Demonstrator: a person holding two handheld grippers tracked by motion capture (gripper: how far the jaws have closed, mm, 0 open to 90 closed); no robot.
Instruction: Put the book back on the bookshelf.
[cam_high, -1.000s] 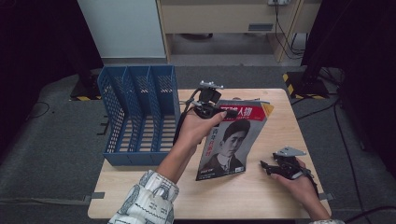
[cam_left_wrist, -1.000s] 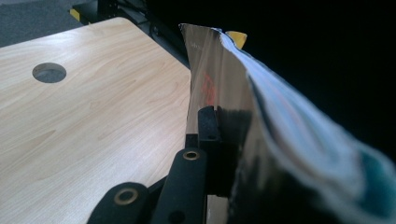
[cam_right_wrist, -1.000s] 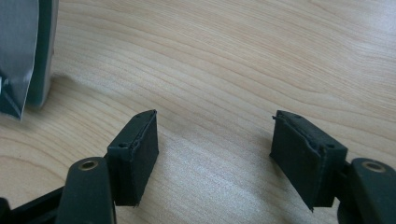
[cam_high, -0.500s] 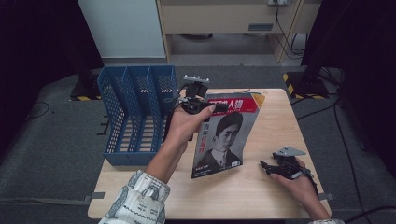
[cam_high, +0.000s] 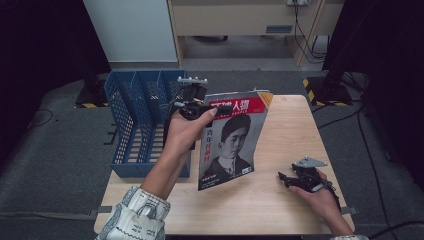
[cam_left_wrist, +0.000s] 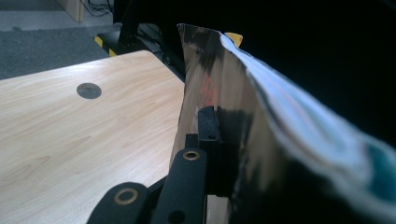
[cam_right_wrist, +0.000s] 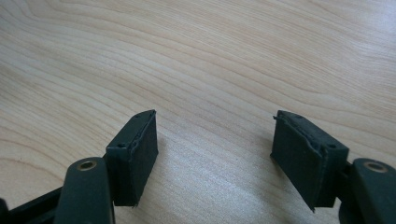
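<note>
From the high view we see our left gripper (cam_high: 212, 111) clamped on the top edge of a magazine (cam_high: 231, 142), which hangs upright above the wooden table (cam_high: 280, 210) beside the blue file rack (cam_high: 131, 120). In the left gripper view our jaws pinch the magazine's glossy cover (cam_left_wrist: 233, 140). In the right gripper view our right gripper (cam_right_wrist: 215, 154) rests on the table, jaws apart with nothing between them.

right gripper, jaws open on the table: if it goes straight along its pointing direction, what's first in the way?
Probably the magazine. The right gripper lies low over the table, pointing left toward the magazine's lower edge, with bare wood between. Depth is unclear; it may scrape the tabletop first.
</note>
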